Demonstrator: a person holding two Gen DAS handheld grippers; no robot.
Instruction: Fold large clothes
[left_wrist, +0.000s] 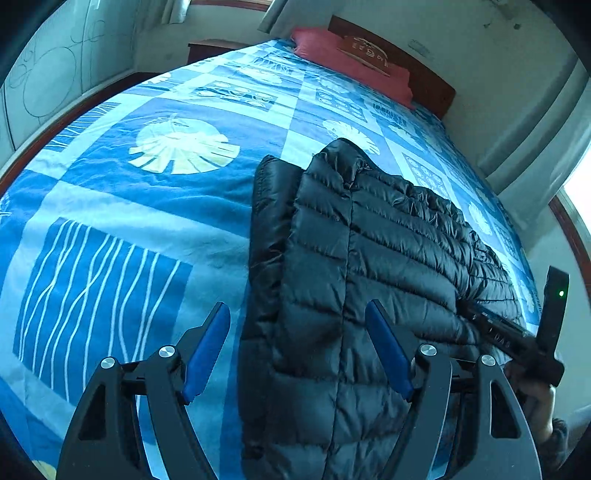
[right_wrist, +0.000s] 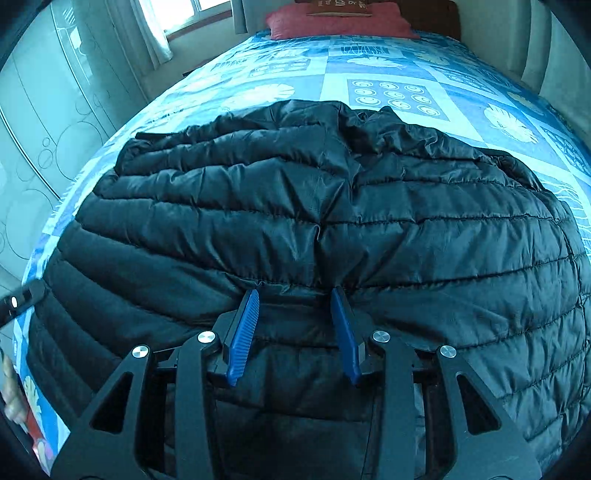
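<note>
A black quilted puffer jacket (left_wrist: 369, 258) lies folded on the blue patterned bedspread (left_wrist: 147, 206). My left gripper (left_wrist: 297, 317) is open, its blue fingers wide apart above the jacket's near left edge, holding nothing. In the right wrist view the jacket (right_wrist: 332, 206) fills the middle. My right gripper (right_wrist: 295, 295) has its blue fingers partly closed, with a bunched fold of the jacket's fabric between the fingertips. The right gripper's body also shows in the left wrist view (left_wrist: 517, 339) at the jacket's right edge.
A red pillow (left_wrist: 351, 55) and a dark wooden headboard (left_wrist: 424, 74) are at the far end of the bed. A white wardrobe (right_wrist: 44, 122) stands left of the bed. Curtains and a window (right_wrist: 192, 11) are beyond it.
</note>
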